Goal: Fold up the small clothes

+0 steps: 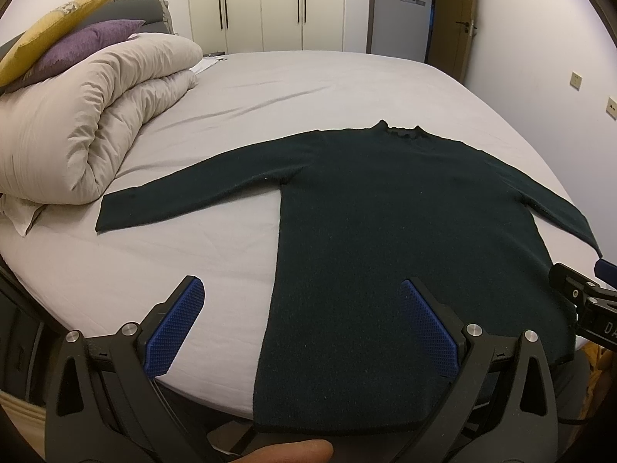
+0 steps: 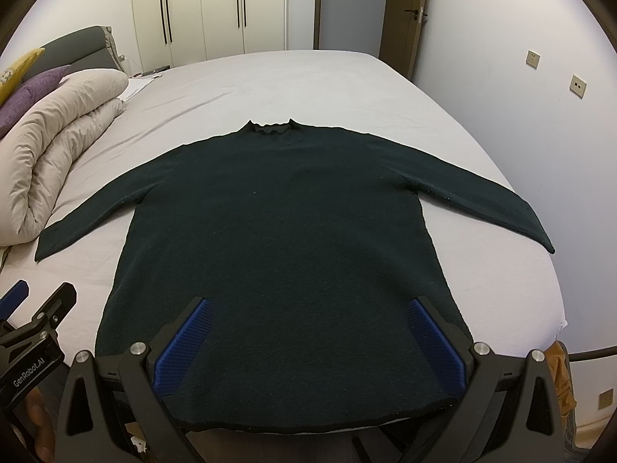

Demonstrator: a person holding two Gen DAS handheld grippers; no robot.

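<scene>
A dark green long-sleeved sweater lies flat on the bed, neck away from me, both sleeves spread out; it also shows in the right wrist view. My left gripper is open and empty, hovering over the sweater's left hem edge. My right gripper is open and empty above the middle of the hem. The right gripper also shows at the right edge of the left wrist view. The left gripper shows at the lower left of the right wrist view.
The bed has a light grey sheet. A rolled beige duvet with purple and yellow pillows lies at the left. Wardrobes and a door stand behind; a wall runs along the right.
</scene>
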